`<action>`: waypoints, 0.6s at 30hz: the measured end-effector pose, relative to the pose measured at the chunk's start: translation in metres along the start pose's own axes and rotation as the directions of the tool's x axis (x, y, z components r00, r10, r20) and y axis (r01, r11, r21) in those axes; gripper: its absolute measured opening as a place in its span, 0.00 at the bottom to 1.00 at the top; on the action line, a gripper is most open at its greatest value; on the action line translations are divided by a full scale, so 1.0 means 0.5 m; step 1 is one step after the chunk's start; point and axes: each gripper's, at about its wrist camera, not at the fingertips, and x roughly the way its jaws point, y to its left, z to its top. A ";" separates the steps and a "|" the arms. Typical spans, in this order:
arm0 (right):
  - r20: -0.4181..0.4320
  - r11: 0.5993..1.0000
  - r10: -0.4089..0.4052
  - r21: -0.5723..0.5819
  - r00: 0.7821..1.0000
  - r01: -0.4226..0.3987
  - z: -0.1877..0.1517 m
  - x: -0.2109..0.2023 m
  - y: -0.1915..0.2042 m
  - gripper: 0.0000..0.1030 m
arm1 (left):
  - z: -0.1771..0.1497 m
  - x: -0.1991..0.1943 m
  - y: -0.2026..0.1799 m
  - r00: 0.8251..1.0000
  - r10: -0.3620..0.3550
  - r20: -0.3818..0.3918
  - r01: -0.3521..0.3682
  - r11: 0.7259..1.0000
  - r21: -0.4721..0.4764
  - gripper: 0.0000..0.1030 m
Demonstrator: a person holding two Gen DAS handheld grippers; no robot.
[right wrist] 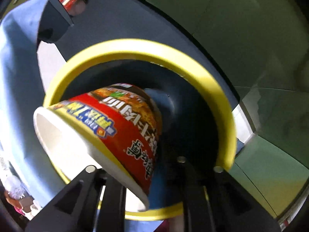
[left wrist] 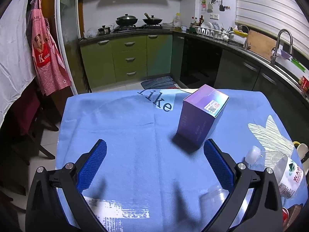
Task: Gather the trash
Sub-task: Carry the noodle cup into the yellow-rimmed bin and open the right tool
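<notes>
sideways, noodle cup (right wrist: 108, 135) in right claw (right wrist: 139, 174), over yellow-rimmed bin (right wrist: 222, 104)

Green-fronted kitchen cabinets (left wrist: 127, 58) line an L-shaped dark countertop (left wrist: 135, 31); a white slatted window blind (left wrist: 266, 5) hangs above the steel tap (left wrist: 280, 42); pale floor tiles (left wrist: 48, 139) lie below.

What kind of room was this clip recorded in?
A home kitchen, most likely. The left wrist view shows a gas stove with two woks, a dish rack on the counter, and a sink faucet above green cabinets. An apron hangs by the door.
</notes>
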 end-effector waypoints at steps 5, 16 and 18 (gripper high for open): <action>-0.040 0.995 -0.089 -0.041 0.995 0.087 -0.004 0.038 0.013 0.27 | -0.001 0.005 -0.006 1.000 -0.002 -0.005 0.002 1.000 0.010 0.96; 0.219 0.982 -0.109 -0.129 0.970 0.140 -0.086 -0.149 0.043 0.54 | -0.008 0.002 -0.023 1.000 -0.023 -0.014 0.024 0.999 0.037 0.96; 0.272 0.983 -0.060 -0.151 0.961 0.104 -0.121 -0.187 0.050 0.59 | -0.001 -0.003 -0.027 0.998 -0.059 -0.030 0.060 0.997 0.046 0.96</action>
